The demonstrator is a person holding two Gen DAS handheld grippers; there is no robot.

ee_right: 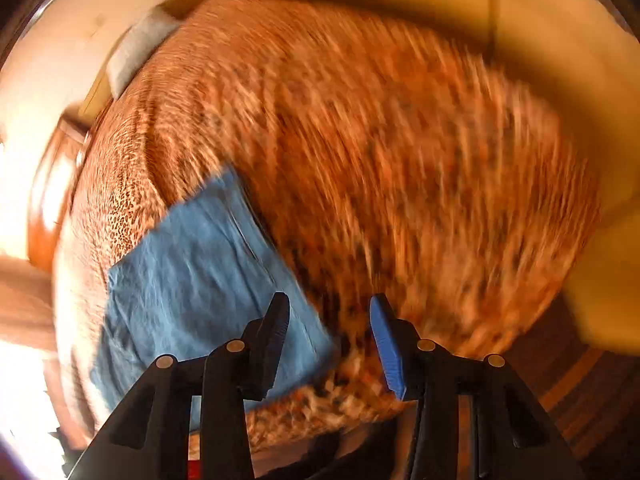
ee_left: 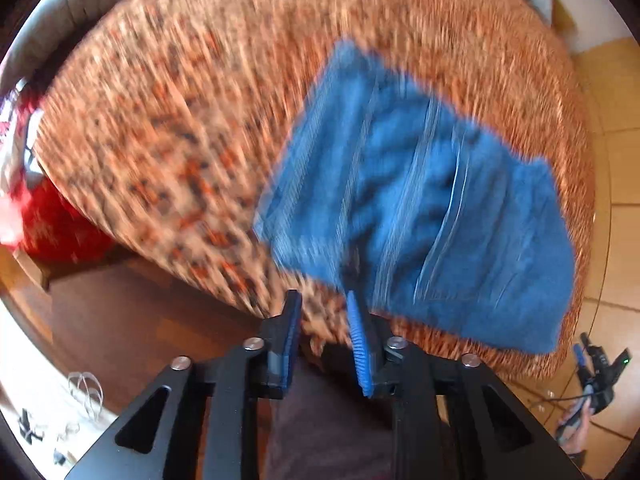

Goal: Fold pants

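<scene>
Blue jeans (ee_left: 420,208) lie folded into a compact rectangle on a bed with a leopard-print cover (ee_left: 180,120). Both views are motion-blurred. My left gripper (ee_left: 324,304) is open and empty, just off the near edge of the jeans. My right gripper (ee_right: 328,308) is open and empty above the bed's near edge, with the jeans (ee_right: 192,280) to its left. The right gripper also shows small at the far right of the left wrist view (ee_left: 596,372).
A red cloth (ee_left: 52,220) lies at the bed's left side. Dark wooden floor (ee_left: 120,320) lies below the bed. Tiled floor (ee_left: 616,160) is at the right. A white pillow (ee_right: 136,48) lies at the bed's far corner.
</scene>
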